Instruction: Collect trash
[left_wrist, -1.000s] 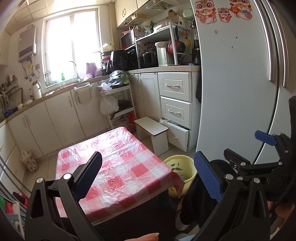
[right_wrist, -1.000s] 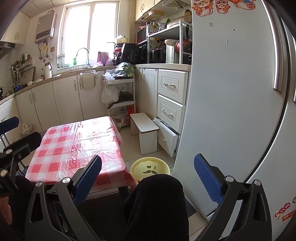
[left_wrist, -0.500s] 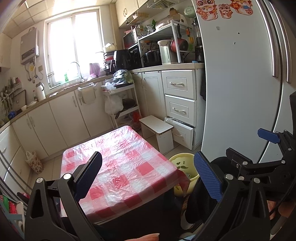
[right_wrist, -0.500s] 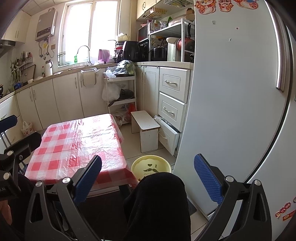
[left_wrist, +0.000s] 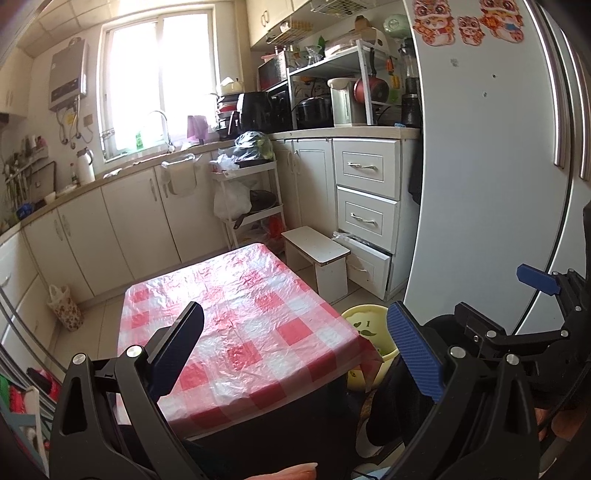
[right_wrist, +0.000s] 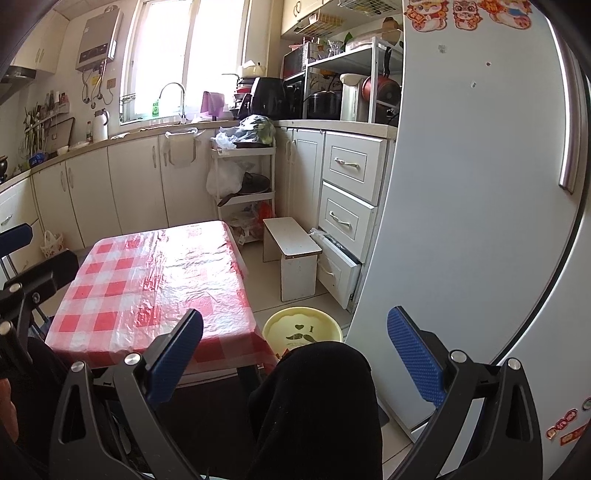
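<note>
Blue ribbed pads line the black fingers of the left gripper (left_wrist: 295, 350), spread wide apart around nothing; the right gripper (right_wrist: 295, 354) is just as wide and bare. Ahead of both lies a low counter (left_wrist: 240, 314) under a crinkled, glossy red-and-white check plastic cloth. Just right of it, forward of the right gripper, stands a round yellow plastic bin (right_wrist: 303, 328), its inside printed with a heart, an "I" and a moustache. Beyond it are a small white stool (right_wrist: 293, 251) and a smooth fridge (right_wrist: 480, 184) carrying red lion stickers (right_wrist: 465, 13).
</note>
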